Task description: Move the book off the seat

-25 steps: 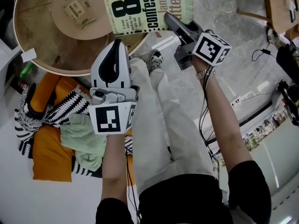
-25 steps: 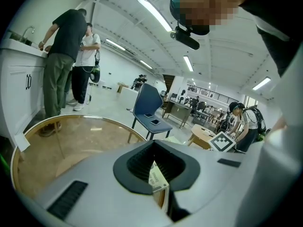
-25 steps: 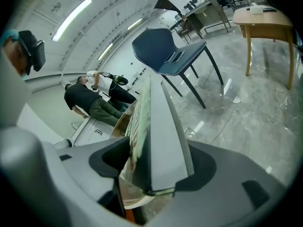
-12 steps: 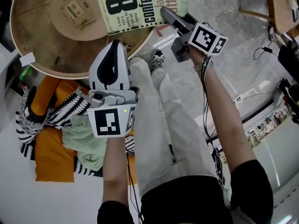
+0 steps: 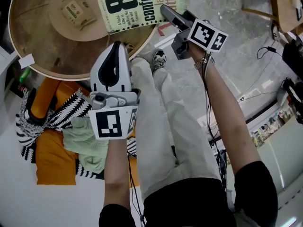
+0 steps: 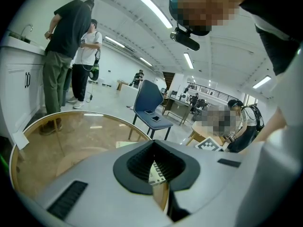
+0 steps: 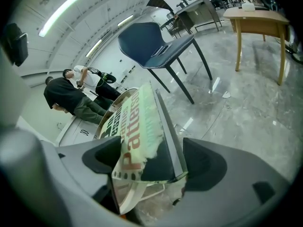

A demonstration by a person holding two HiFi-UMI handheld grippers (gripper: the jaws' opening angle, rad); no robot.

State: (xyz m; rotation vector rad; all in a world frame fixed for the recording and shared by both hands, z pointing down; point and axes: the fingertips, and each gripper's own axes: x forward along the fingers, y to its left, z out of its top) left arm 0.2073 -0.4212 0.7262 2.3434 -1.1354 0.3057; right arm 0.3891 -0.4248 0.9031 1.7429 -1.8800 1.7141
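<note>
A pale green paperback book (image 5: 135,6) lies on the round glass table (image 5: 71,73), its near right corner past the rim. My right gripper (image 5: 166,12) is at that corner, its jaws opening. In the right gripper view the book (image 7: 137,117) still sits between the jaws of the right gripper (image 7: 151,161), with a gap showing beside its spine. My left gripper (image 5: 112,64) hangs above the table's near edge, shut and empty. The left gripper (image 6: 154,167) faces the table (image 6: 71,126) and the blue chair (image 6: 149,100).
The blue chair (image 7: 154,44) has two phones on its seat. A wooden table (image 7: 258,18) stands to the right. Clothes on an orange cushion (image 5: 57,141) lie on the floor at left. Two people (image 6: 71,46) stand by a counter. My legs (image 5: 158,112) are below.
The book and my right gripper have shifted a little farther onto the table, and the right jaws have spread apart around the book's corner. The left gripper has barely moved.
</note>
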